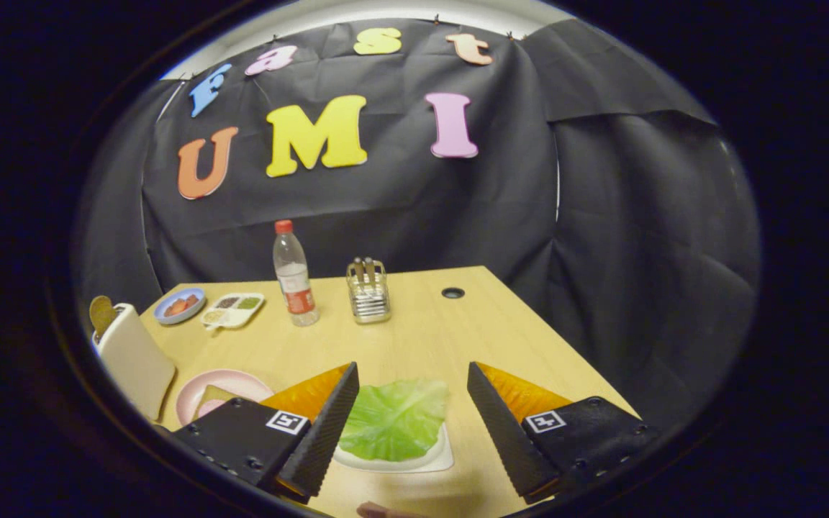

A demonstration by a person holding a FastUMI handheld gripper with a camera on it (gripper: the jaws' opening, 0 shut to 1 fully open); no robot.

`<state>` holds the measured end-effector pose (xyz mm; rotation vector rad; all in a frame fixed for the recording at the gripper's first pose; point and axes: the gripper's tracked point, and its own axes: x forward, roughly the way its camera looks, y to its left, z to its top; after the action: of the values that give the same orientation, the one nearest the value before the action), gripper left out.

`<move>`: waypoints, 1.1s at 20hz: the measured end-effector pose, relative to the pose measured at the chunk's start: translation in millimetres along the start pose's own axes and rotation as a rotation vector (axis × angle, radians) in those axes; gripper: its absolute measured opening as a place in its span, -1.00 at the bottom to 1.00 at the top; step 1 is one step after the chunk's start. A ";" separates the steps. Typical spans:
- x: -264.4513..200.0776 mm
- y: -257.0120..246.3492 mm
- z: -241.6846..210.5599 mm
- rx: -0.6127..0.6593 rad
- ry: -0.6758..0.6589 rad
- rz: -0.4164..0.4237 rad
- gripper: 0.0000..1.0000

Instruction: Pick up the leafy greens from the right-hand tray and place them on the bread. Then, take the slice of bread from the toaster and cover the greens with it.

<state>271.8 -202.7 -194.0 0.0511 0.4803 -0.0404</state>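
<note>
Claw (pixel 411 380): released, fingers spread wide, touching nothing.
Leafy greens (pixel 394 419): on white tray (pixel 437 460), between the fingers.
Toaster (pixel 134 360): far left of tray, bread slice (pixel 101 314) sticking up.

One lettuce leaf (pixel 394 419), one white tray (pixel 437 460), one pink plate (pixel 222 388), one toaster (pixel 134 357), one bottle (pixel 294 275), one blue dish (pixel 179 306).

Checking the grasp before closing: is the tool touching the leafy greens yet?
Cannot tell. In the gripper view the open tool straddles the leafy greens; its left finger overlaps their edge.
</note>
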 end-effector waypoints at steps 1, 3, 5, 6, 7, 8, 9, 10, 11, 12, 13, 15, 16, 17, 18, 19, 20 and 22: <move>10.2 -4.2 -6.2 -0.001 0.025 -0.004 0.87; 29.7 -8.5 -21.7 0.002 0.077 -0.002 0.89; 44.5 -8.5 -36.7 0.014 0.139 0.007 0.89; 51.7 -8.9 -41.9 0.012 0.165 0.006 0.89; 59.0 -9.0 -46.7 0.001 0.185 0.004 0.89; 63.8 -8.1 -50.7 -0.014 0.205 0.002 0.89; 67.3 -7.3 -54.6 -0.028 0.224 -0.003 0.87; 69.4 -5.2 -58.5 -0.042 0.249 -0.004 0.84; 71.7 -2.1 -61.6 -0.044 0.264 -0.001 0.83; 73.4 0.7 -65.5 -0.047 0.286 0.000 0.83; 76.6 -0.4 -72.0 -0.051 0.308 -0.013 0.77; 77.4 -0.7 -78.1 -0.049 0.346 -0.025 0.72; 78.7 2.3 -76.3 -0.038 0.342 -0.017 0.64; 78.7 3.1 -74.8 -0.038 0.336 -0.022 0.57; 79.4 -0.5 -73.4 -0.048 0.331 -0.042 0.38; 80.7 -2.6 -73.1 -0.061 0.328 -0.058 0.20; 81.8 -5.4 -72.3 -0.071 0.327 -0.074 0.01; 79.8 -4.6 -71.4 -0.066 0.329 -0.080 -0.36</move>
<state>309.4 -205.2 -294.3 -0.0274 0.8121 -0.0954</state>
